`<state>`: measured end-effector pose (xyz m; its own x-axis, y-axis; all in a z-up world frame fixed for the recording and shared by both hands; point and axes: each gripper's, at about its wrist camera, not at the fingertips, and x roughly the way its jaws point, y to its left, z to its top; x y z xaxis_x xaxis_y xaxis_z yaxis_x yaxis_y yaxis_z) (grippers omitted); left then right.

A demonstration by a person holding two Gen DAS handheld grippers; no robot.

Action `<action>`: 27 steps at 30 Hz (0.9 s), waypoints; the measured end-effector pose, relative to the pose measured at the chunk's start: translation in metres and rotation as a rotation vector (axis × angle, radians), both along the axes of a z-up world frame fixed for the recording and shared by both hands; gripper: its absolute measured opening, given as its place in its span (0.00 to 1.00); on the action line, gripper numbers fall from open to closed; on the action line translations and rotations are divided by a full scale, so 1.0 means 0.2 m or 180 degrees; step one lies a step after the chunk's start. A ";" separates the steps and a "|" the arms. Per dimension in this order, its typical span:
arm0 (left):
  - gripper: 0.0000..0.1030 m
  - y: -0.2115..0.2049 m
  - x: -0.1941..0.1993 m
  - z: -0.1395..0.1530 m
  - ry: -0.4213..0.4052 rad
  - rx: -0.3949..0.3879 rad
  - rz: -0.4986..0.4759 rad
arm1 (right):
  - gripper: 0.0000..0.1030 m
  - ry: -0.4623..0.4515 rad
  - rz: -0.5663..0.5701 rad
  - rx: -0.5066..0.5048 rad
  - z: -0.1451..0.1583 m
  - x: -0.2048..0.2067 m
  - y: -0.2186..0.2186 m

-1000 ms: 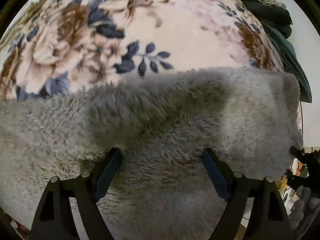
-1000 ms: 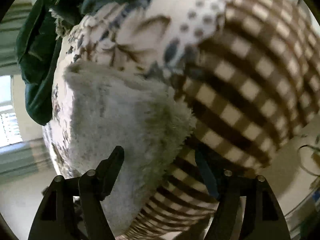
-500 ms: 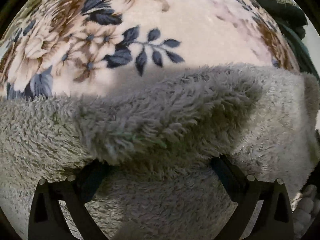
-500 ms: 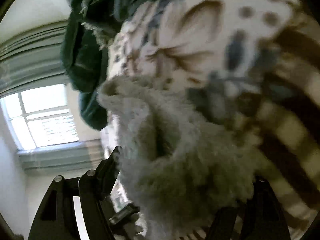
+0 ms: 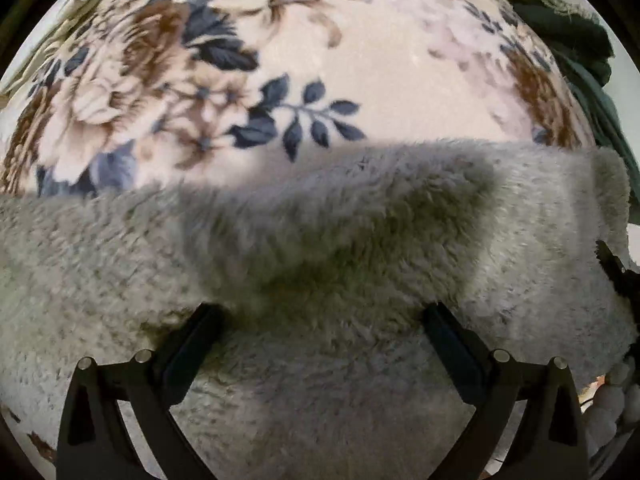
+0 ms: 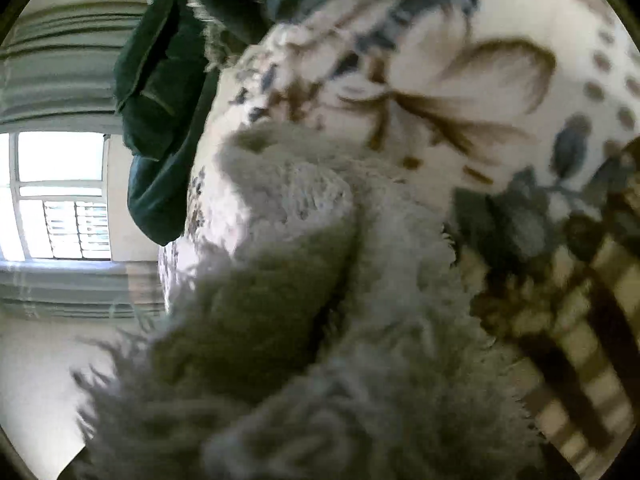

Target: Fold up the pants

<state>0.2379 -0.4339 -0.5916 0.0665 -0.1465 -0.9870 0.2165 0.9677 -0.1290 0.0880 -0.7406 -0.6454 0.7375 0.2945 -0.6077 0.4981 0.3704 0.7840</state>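
Right gripper, its fingers now buried under lifted fluffy pants (image 6: 320,340) so I cannot tell its grip, has raised that end off the blanket (image 6: 500,40) since a second ago, starting a fold, while left gripper (image 5: 320,320) hovers spread.

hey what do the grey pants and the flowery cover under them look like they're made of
Grey pants: apparently thick plush fleece or sherpa, matte; long shaggy fibres stand up and fray along the edges.
Floral blanket: seemingly soft short-pile fleece or velour, with a printed brown and blue flower pattern; the surface looks smooth and slightly velvety, no weave visible.
Both are judged by look only.
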 end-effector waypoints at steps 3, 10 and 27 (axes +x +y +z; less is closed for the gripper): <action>1.00 0.06 -0.01 0.10 -0.0052 -0.0083 0.0060 | 0.18 -0.0065 0.0007 -0.0180 0.15 0.03 0.09; 1.00 0.46 -0.07 0.27 0.0044 -0.0400 0.0386 | 0.17 -0.0306 0.0234 -0.0511 0.50 0.00 0.41; 1.00 1.90 -0.33 0.26 0.0125 -0.0239 0.1306 | 0.24 0.0226 0.1818 -0.1551 0.21 0.34 2.15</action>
<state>0.1710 -0.0545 -0.5388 0.0968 -0.1875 -0.9775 -0.1915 0.9603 -0.2031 0.1567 -0.3105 -0.6028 0.5050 0.3051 -0.8074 0.1679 0.8829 0.4386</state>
